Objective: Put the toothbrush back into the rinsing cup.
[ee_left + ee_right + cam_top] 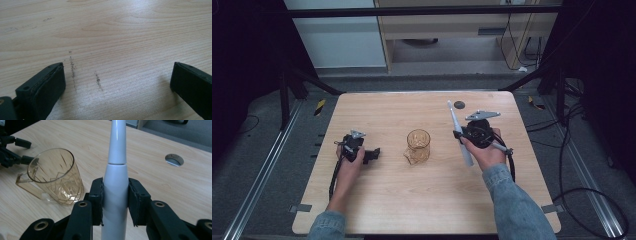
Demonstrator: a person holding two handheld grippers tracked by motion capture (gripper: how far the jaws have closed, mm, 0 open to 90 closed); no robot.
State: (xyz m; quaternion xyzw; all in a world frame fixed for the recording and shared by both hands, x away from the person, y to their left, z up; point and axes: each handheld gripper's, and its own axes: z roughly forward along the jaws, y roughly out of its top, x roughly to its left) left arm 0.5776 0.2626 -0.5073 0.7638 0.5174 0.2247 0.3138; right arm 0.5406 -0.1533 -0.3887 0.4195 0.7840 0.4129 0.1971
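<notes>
A white electric toothbrush stands between the pads of my right gripper, which is shut on its handle. From above, the toothbrush slants over the table to the right of an amber glass mug, held in my right gripper. The mug stands upright, its handle on the near-left side. My left gripper rests at the table's left, open, its fingers wide apart over bare wood with nothing between them.
The wooden table has a round cable hole near its far right edge, also seen as the hole beyond the toothbrush. Faint dark scuffs mark the wood. Black cables lie on the floor at the right.
</notes>
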